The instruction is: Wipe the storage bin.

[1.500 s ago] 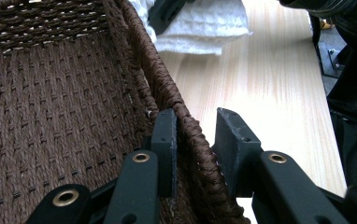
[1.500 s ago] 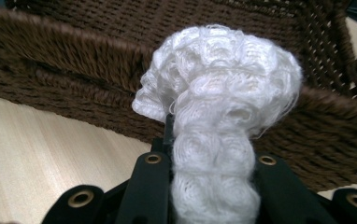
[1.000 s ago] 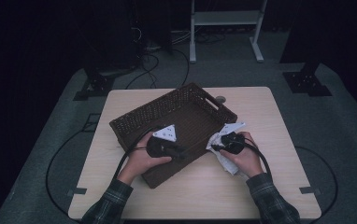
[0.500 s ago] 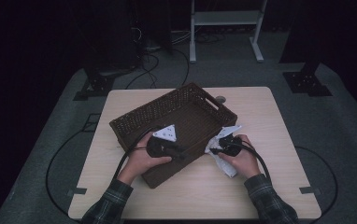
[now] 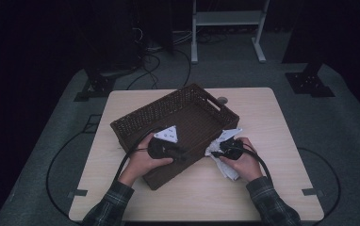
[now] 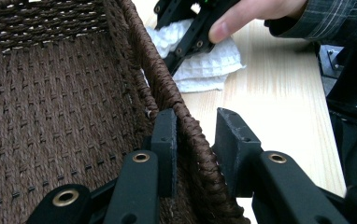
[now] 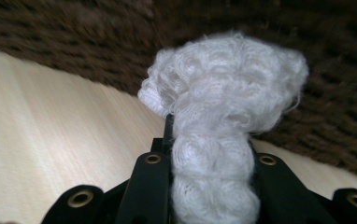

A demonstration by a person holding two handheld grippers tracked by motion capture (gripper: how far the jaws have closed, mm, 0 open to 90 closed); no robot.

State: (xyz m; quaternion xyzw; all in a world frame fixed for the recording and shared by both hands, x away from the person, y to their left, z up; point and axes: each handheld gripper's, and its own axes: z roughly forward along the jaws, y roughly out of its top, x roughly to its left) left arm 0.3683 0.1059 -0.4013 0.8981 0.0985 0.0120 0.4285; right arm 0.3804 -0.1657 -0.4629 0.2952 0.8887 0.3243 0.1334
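Observation:
A dark brown woven basket (image 5: 159, 109) sits slanted on the pale wooden table (image 5: 263, 117). My left gripper (image 5: 183, 155) is at the basket's near corner. In the left gripper view its jaws straddle the basket's rim (image 6: 188, 126), one inside and one outside, and the left gripper (image 6: 193, 140) is shut on it. A white waffle cloth (image 5: 229, 172) lies on the table just right of the basket. My right gripper (image 7: 209, 154) is shut on a bunched fold of the cloth (image 7: 223, 98), close to the basket's outer wall (image 7: 307, 28).
The basket's floor (image 6: 50, 107) is bare where it shows. A small round grey fitting (image 5: 222, 100) is set in the table behind the basket. Bare tabletop (image 5: 206, 197) lies between the forearms. Cables and stand legs (image 5: 305, 82) surround the table on the floor.
The right hand with the cloth has edged slightly left, toward the basket. The left hand and the basket have stayed put.

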